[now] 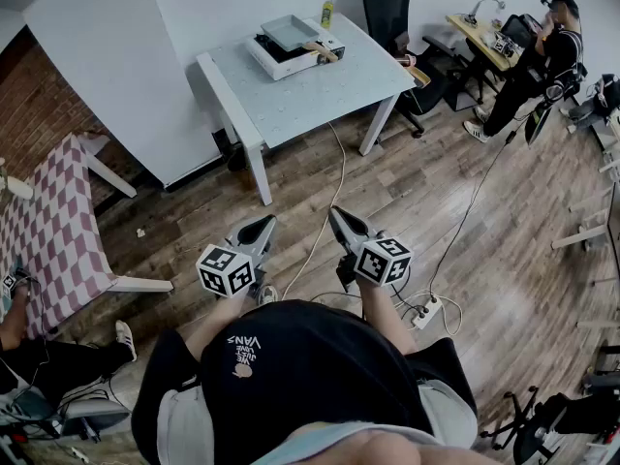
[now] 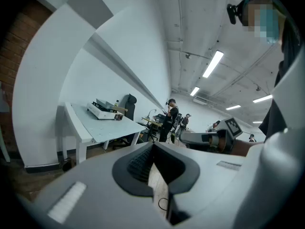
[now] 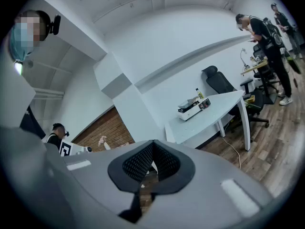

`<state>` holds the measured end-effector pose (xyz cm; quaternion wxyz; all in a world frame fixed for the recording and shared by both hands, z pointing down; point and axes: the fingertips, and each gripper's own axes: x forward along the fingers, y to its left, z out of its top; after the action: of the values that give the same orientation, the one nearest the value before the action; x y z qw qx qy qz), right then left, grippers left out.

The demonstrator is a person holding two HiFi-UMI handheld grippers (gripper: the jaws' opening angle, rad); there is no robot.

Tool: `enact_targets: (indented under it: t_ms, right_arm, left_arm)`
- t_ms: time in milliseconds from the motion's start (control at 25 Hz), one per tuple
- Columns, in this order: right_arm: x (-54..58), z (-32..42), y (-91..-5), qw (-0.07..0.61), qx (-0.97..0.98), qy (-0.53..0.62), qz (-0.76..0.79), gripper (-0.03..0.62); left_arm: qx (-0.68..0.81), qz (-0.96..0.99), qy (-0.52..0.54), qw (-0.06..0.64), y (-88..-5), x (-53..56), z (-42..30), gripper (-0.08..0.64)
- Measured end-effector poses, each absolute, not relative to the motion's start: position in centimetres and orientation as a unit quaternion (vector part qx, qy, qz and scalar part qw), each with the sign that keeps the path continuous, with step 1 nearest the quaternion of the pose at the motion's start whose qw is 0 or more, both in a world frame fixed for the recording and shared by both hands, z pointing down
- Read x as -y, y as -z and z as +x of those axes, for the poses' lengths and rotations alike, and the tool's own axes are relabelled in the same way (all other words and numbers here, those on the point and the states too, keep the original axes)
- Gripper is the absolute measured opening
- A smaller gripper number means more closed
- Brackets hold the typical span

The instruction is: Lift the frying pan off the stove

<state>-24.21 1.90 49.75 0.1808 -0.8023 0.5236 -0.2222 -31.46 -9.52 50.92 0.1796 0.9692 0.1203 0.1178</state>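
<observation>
A grey square frying pan (image 1: 290,31) with a wooden handle rests on a white portable stove (image 1: 281,56) at the far end of a white table (image 1: 320,90). The stove (image 2: 106,111) appears small in the left gripper view, and the stove (image 3: 194,108) is also distant in the right gripper view. My left gripper (image 1: 264,227) and right gripper (image 1: 338,217) hang side by side over the wooden floor, well short of the table. Both stand shut with nothing between the jaws, as the left gripper (image 2: 153,148) and right gripper (image 3: 152,148) show in their own views.
A yellow bottle (image 1: 327,10) stands behind the stove. A cable (image 1: 334,192) runs from the table to a power strip (image 1: 427,312). A checkered table (image 1: 53,231) is at the left, an office chair (image 1: 387,8) and a standing person (image 1: 538,61) at the right.
</observation>
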Motion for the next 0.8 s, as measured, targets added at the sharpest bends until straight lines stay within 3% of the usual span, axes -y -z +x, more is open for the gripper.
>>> enact_targets:
  t_ms: [360, 520, 600, 640, 800]
  right_arm:
    - [1.2, -23.2, -49.9, 0.183, -0.511, 0.218, -0.811, 0.004]
    - [2.4, -22.5, -49.1, 0.230, -0.501, 0.201, -0.810, 0.005]
    - [3.2, -22.2, -49.3, 0.248, -0.493, 0.206, -0.808, 0.132]
    - [3.5, -22.2, -49.5, 0.256, -0.489, 0.211, -0.807, 0.167]
    - [3.8, -21.9, -50.3, 0.295, -0.461, 0.227, -0.805, 0.218]
  left_arm:
    - [-0.156, 0.964, -0.118, 0.182, -51.2, 12.3, -30.3, 0.002]
    - [-0.195, 0.955, -0.110, 0.193, -50.9, 12.8, -29.8, 0.032]
    - [-0.205, 0.949, -0.116, 0.212, -51.2, 13.5, -29.8, 0.174]
    - [-0.211, 0.945, -0.120, 0.221, -51.4, 13.9, -29.8, 0.202]
    - [-0.246, 0.930, -0.137, 0.236, -52.1, 14.6, -29.9, 0.221]
